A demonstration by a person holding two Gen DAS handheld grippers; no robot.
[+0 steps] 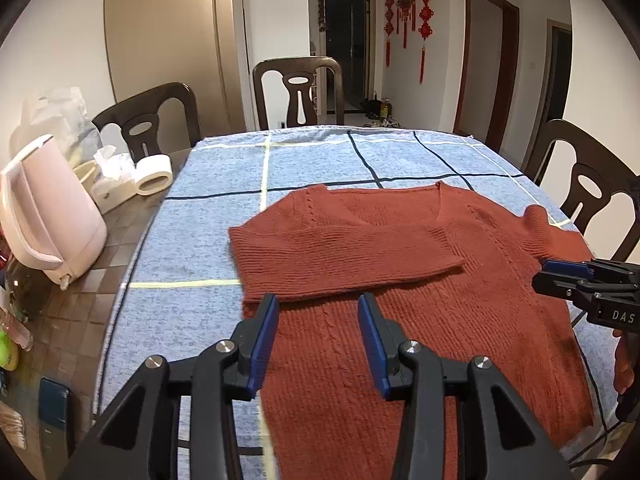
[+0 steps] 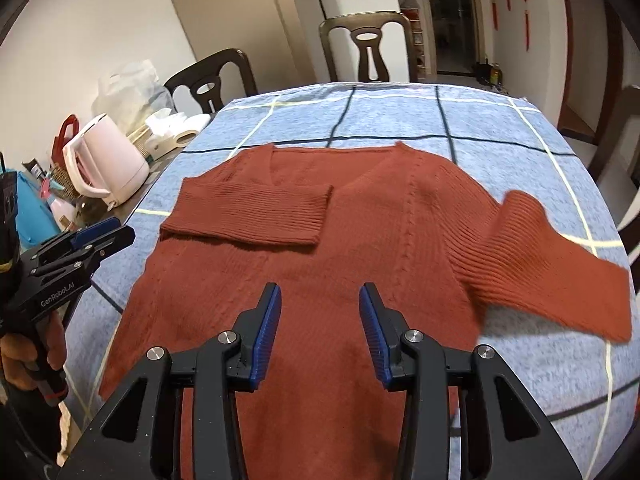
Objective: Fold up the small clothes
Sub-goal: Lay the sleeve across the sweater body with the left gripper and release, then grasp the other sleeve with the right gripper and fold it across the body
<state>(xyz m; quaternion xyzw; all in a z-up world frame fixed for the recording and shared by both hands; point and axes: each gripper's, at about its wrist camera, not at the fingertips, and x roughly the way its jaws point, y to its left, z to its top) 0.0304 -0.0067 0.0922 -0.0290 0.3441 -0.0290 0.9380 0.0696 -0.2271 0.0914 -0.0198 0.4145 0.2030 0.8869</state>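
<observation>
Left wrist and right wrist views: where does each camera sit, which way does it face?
Left wrist: on the left gripper, angled down across the rust-red knitted sweater toward its left folded sleeve; jaws open and empty; right gripper at the right edge.
Right wrist: on the right gripper, angled down over the sweater's middle; jaws open and empty; left gripper and a hand at left.
Shared: sweater, blue checked tablecloth, pink electric kettle, dark wooden chair.

Rust-red ribbed knit V-neck sweater: lies flat, front up, on the blue checked cloth, neckline toward 12 o'clock, hem toward 6 o'clock. Sleeve at 9 o'clock is folded across the chest. Sleeve at 3 o'clock extends outward, unfolded.
</observation>
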